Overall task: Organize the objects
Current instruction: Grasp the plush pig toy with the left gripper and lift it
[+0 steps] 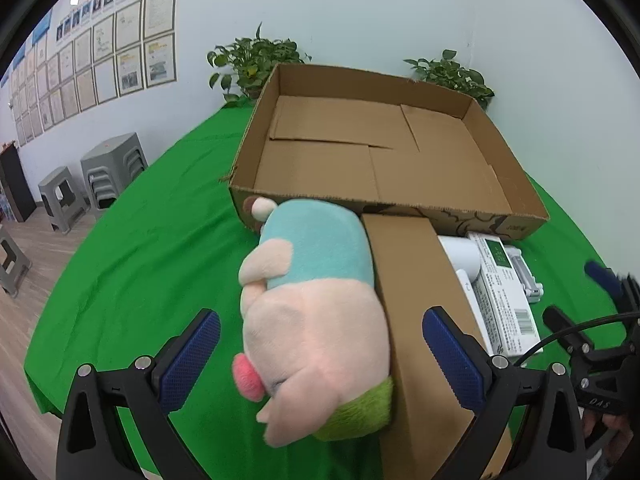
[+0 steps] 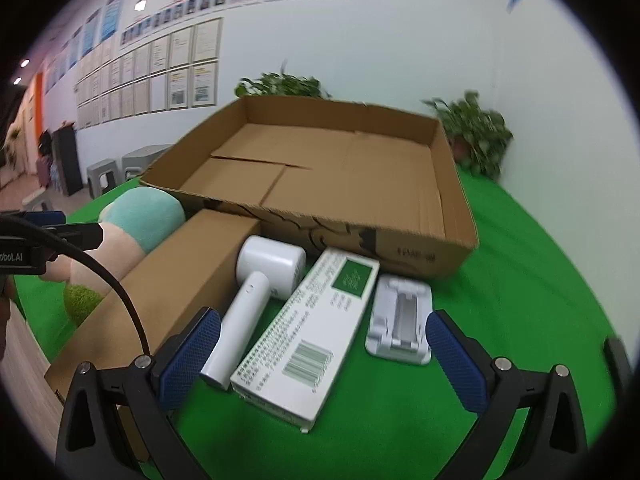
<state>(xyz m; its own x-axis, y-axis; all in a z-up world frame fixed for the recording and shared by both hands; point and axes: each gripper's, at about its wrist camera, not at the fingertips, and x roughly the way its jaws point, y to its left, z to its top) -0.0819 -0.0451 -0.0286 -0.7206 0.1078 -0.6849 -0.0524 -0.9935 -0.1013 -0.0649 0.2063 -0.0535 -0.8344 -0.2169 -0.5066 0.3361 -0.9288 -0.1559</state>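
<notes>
while both tools gape, left tool (image 1: pixel 321 362) straddles plush toy (image 1: pixel 316 316) untouched.

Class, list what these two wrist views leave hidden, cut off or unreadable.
- Long brown box: near end cut off by the bottom edge, left wrist view.
- Plush toy: face turned away and pressed to the cloth, left wrist view.
- White carton: small print too blurred to read, right wrist view.
- Potted plant: motion-blurred, right wrist view.

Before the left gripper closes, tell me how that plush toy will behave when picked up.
The plush toy looks soft and fuzzy, so it will probably squash between the open left gripper pads. It likely weighs little. Its ends may sag, and it leans against the long brown box.
</notes>
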